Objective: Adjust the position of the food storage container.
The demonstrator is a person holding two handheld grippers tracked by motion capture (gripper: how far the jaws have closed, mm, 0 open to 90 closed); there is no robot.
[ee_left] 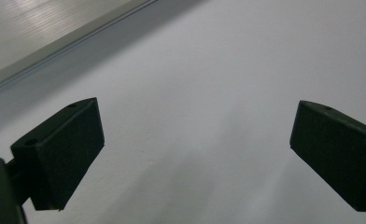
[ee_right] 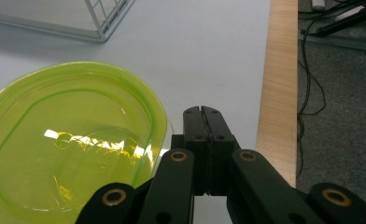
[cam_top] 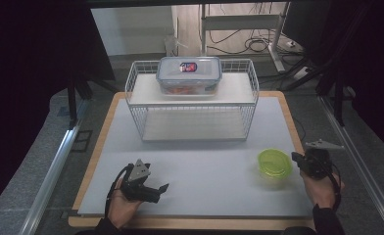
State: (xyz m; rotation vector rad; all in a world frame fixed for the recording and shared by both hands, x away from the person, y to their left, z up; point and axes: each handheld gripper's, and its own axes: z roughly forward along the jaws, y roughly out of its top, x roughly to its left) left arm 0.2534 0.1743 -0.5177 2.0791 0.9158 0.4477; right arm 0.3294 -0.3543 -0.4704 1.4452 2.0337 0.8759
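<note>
Nearest the person, the left gripper (cam_top: 148,188) rests low on the grey mat (cam_top: 204,171) at the front left, its jaws spread wide with only bare mat between them in the left gripper view (ee_left: 195,140). At the front right, the right gripper (cam_top: 296,157) sits just beside the green tub (cam_top: 274,164), at its right edge. In the right gripper view its jaws (ee_right: 203,126) are pressed together with nothing between them, and the tub (ee_right: 69,144) lies just to their left, its lid on, close to the mat's wooden edge (ee_right: 278,93). Farther back, a white wire rack (cam_top: 192,100) stands mid-table, and a clear lidded box (cam_top: 189,73) rests on its top shelf.
</note>
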